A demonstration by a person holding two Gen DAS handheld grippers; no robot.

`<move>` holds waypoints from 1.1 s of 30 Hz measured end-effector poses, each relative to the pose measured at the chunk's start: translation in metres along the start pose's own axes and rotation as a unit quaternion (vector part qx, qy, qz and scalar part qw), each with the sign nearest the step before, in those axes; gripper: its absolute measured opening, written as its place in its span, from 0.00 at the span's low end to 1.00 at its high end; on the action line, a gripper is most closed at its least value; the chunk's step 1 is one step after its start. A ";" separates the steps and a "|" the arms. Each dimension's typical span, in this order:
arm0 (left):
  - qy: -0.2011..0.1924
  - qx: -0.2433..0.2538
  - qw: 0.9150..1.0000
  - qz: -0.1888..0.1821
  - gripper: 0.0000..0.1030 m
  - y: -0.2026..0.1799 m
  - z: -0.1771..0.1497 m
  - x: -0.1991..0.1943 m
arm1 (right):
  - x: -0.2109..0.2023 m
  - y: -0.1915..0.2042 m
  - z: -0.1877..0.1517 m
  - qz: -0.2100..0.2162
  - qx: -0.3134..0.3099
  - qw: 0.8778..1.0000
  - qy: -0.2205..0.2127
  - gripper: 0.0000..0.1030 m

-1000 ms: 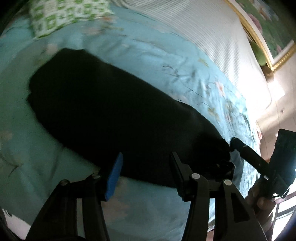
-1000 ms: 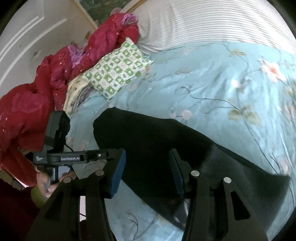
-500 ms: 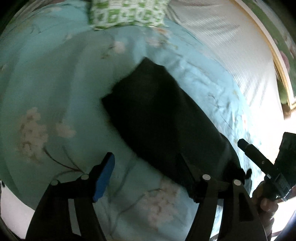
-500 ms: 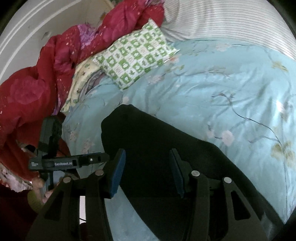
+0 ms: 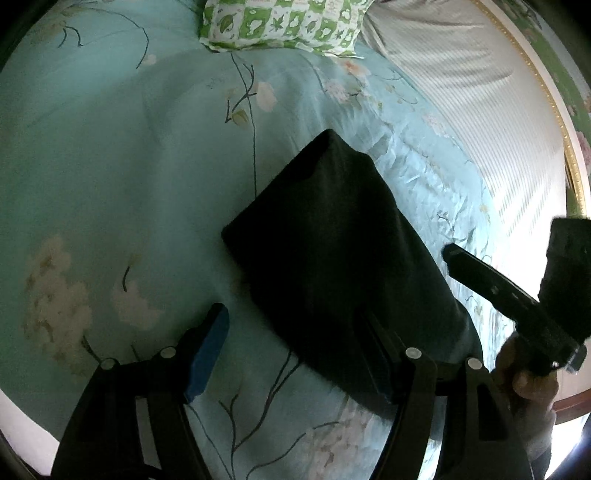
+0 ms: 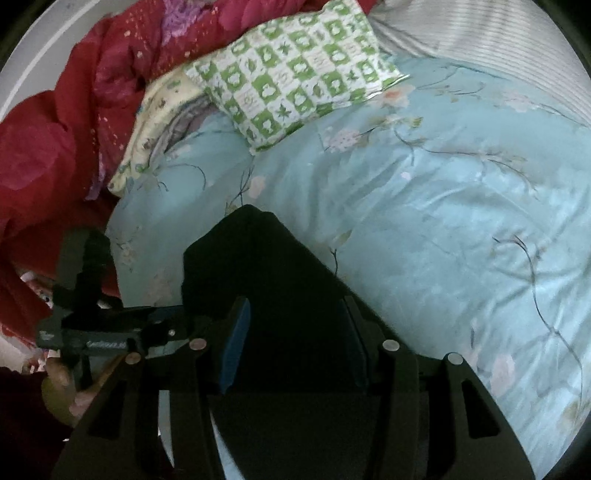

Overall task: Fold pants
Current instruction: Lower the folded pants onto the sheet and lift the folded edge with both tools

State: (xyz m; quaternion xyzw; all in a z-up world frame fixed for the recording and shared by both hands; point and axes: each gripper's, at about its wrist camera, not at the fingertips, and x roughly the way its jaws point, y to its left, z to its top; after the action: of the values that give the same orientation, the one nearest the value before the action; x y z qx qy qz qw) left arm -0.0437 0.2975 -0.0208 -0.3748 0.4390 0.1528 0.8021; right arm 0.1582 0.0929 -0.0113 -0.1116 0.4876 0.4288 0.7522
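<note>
already the black pants [image 5: 332, 266] lie as a long narrow band on the pale blue floral bedspread [image 5: 110, 184], which suggests the two legs have been laid one over the other; one squared end points toward the green-and-white checked pillow [image 5: 284, 22], and the other end runs out of view beneath the grippers. the cloth looks flat and smooth along its edges, though it is too dark to make out seams or which end is the waistband.

the left gripper [image 5: 295, 350] hangs over the near part of the band with its jaws wide apart, one blue pad over bare bedspread and the other over the pants, nothing pinched between them. the right gripper [image 6: 291, 332] sits directly above the dark cloth with its jaws partly apart; whether its pads press on the fabric i cannot tell.

by my reading the lengthwise fold is done and the crosswise folds are left: one end must be carried toward the other, probably more than once, before the pants make a compact stack.
</note>
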 end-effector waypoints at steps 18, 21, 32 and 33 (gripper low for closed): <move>-0.029 -0.002 0.999 0.023 0.52 0.001 0.007 0.009 | 0.086 0.007 0.049 0.046 -0.076 0.993 0.082 0.47; -0.035 0.011 0.999 0.019 0.36 0.001 0.009 0.008 | 0.087 0.009 0.048 0.045 -0.080 0.993 0.079 0.31; -0.068 0.081 0.994 -0.016 0.17 -0.046 0.004 -0.034 | 0.026 0.014 0.042 0.056 -0.062 0.996 0.011 0.18; -0.077 0.096 0.992 -0.021 0.17 -0.056 0.002 -0.042 | 0.013 0.014 0.041 0.057 -0.058 0.997 -0.003 0.18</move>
State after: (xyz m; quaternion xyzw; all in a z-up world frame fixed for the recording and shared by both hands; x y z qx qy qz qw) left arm -0.0339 0.2649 0.0403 -0.2921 0.3803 0.1209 0.8691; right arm 0.1763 0.1324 0.0017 -0.1258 0.4656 0.4991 0.7200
